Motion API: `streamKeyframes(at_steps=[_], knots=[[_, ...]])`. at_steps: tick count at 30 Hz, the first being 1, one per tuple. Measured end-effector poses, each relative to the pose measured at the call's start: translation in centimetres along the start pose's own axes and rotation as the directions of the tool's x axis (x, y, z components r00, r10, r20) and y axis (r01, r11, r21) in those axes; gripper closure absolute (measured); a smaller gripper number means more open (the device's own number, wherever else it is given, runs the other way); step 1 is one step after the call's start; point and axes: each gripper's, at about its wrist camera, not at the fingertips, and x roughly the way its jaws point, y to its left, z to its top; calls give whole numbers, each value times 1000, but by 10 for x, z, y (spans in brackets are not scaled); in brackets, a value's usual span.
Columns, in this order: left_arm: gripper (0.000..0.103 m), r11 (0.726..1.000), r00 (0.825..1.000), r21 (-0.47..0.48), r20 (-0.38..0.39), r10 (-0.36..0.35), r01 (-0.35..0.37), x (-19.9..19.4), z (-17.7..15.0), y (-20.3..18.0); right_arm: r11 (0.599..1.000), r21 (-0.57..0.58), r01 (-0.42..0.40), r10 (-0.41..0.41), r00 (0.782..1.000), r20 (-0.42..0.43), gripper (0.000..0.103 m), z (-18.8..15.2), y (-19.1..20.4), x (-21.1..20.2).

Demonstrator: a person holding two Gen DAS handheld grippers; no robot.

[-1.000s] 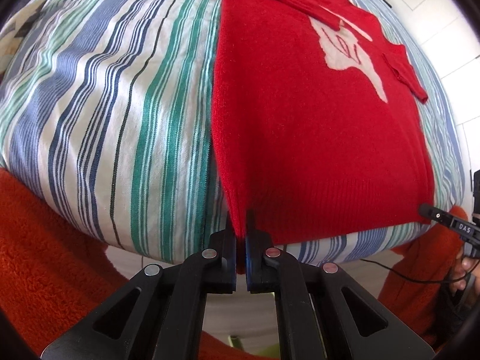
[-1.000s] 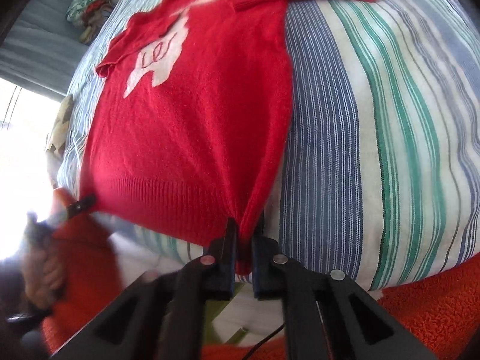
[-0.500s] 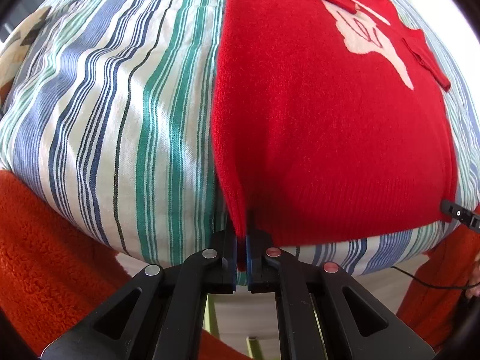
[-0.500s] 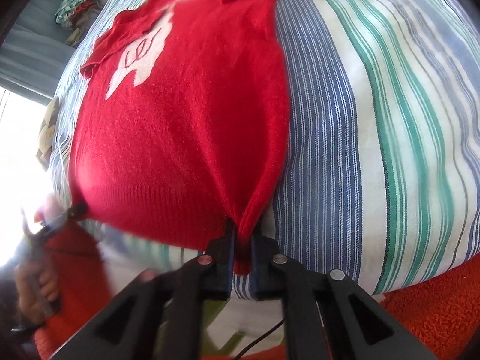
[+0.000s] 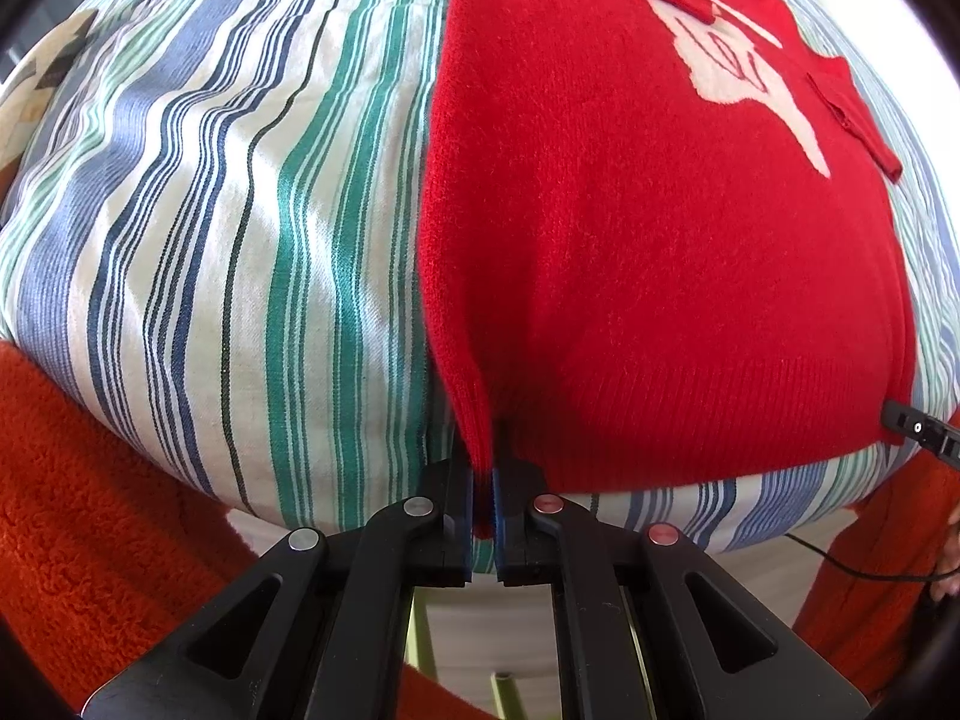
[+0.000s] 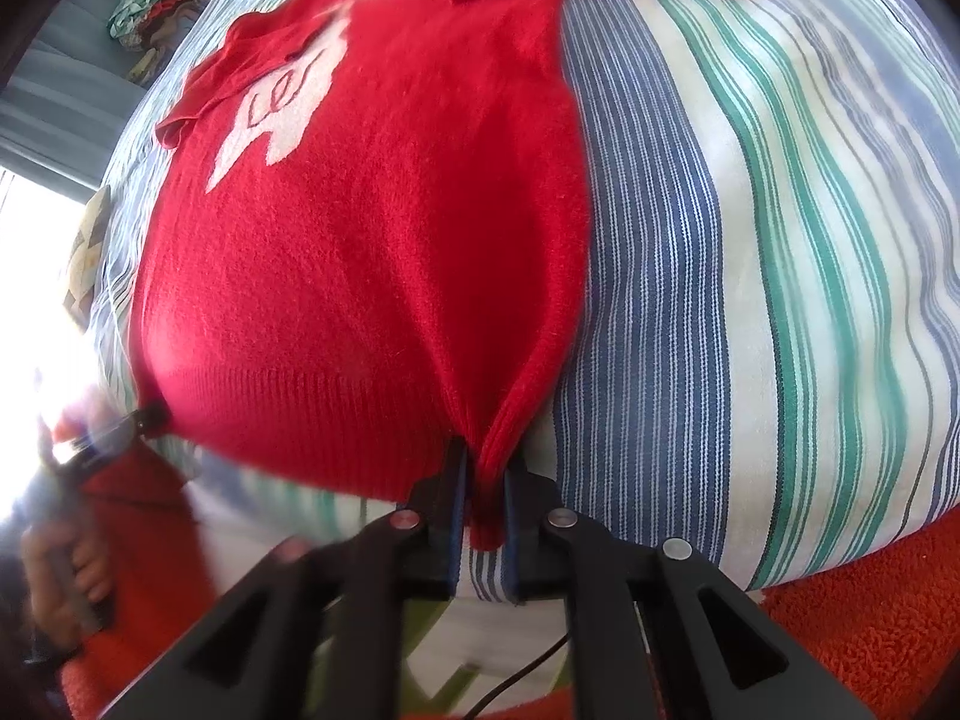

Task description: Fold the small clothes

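Observation:
A small red knit sweater (image 5: 660, 252) with a white motif (image 5: 744, 72) lies flat on a striped sheet (image 5: 240, 228). Its sleeves are folded across the chest. My left gripper (image 5: 483, 492) is shut on the hem's left corner at the near edge of the bed. In the right wrist view the same sweater (image 6: 372, 276) shows, and my right gripper (image 6: 483, 498) is shut on the hem's right corner, which bunches between the pads. The other gripper's tip shows at the far hem corner in each view.
The striped sheet (image 6: 780, 276) covers a bed, whose near edge runs just in front of both grippers. An orange fleece (image 5: 90, 510) lies below the edge. A pile of clothes (image 6: 150, 6) sits far back left in the right wrist view.
Both grippers have stayed shut on the hem corners. The sweater has come closer and fills more of each view. Its hem is drawn toward the near bed edge.

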Motion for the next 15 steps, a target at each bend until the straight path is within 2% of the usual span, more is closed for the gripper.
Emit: streamKeyframes(at_steps=[15], knots=[[95,1000,1000,11,0,3,-3,-4,2,-1,996,74,-54,55,998,-9,90,-3,-11,-5]])
